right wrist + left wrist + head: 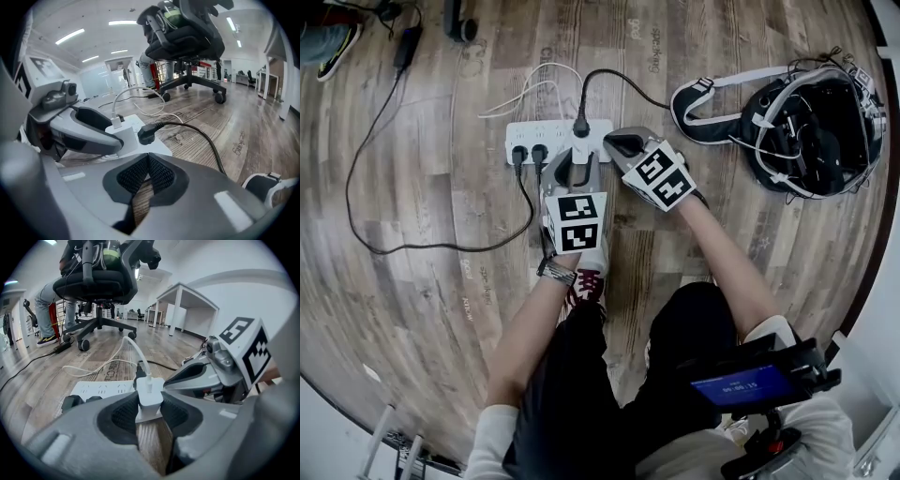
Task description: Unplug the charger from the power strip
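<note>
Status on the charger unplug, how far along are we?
Done: left gripper is clamped on the white charger. In hand: the pull itself; the charger still looks seated in the power strip, next to the black plug. Left: lift it free. Right gripper is shut and empty beside the strip's end, not visibly bracing it.

We see a black bag [811, 127] with pale straps lying on the wooden floor [422, 169] at two o'clock. A black cable [441, 250] loops across the boards at nine o'clock. In the left gripper view, a black office chair [101, 284] stands at twelve o'clock.
</note>
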The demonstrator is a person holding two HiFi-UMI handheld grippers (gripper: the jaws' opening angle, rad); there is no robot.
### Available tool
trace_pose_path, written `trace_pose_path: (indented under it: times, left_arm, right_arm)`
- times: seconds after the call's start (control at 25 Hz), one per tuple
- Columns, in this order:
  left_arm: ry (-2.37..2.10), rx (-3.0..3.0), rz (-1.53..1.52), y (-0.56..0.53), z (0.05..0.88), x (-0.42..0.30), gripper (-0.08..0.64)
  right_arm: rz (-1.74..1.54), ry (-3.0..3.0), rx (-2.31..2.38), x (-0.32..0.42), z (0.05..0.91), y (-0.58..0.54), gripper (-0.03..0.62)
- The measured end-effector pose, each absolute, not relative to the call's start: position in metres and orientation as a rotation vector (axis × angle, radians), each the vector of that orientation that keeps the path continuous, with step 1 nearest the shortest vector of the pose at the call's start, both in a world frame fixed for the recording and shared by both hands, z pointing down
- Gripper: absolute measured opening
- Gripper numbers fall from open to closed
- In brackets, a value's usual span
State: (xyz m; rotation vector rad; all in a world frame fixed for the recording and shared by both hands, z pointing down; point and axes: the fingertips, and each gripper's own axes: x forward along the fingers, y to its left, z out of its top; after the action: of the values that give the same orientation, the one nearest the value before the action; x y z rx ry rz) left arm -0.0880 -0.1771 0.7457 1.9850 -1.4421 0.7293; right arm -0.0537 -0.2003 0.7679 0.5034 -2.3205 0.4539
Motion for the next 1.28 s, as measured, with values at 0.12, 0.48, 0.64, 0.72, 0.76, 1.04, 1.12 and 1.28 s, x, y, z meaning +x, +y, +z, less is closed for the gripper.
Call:
trace_pose_path:
  times: [0.12,0.48,0.64,0.72,0.76,1.04,1.12,1.28]
  left_arm:
    - [-1.445,1.983,0.732,-0.1792,0.7454,-0.0881,0.146]
    - [-1.489,1.972,0.741,-0.1794,0.7459,-0.0900,0.144]
    - [-1.503,1.977,0.732,-0.1783,0.7455,-0.0898,0.144]
    - [-1.512,1.979,0.727,-0.1771,0.7459,-0.0910,0.144]
    - [-1.517,1.982,0.723,-0.1770,0.7460,-0.0914,0.143]
    - [-1.542,1.977,0.697,-0.1754,0.7457,-0.0928,0.143]
    - [-1.543,1.979,0.693,-0.1755,0.7459,-0.0931,0.143]
    - [-1.543,1.982,0.689,-0.1761,0.7459,-0.0935,0.143]
  right_arm:
    - [0.386,-2.323,0.492,-0.0543,0.7691,-0.1998,0.005]
    - [0.402,-2.260,0.493,-0.0553,0.7730,-0.1976,0.003]
    - [0.423,-2.250,0.489,-0.0551,0.7730,-0.1966,0.003]
    - [0.418,-2.250,0.483,-0.0560,0.7734,-0.1954,0.004]
    - [0.417,-2.249,0.482,-0.0563,0.7739,-0.1952,0.004]
    - [0.443,-2.229,0.470,-0.0559,0.7750,-0.1944,0.005]
    - [0.446,-2.228,0.468,-0.0560,0.7753,-0.1944,0.005]
    - [0.449,-2.226,0.468,-0.0555,0.7783,-0.1945,0.005]
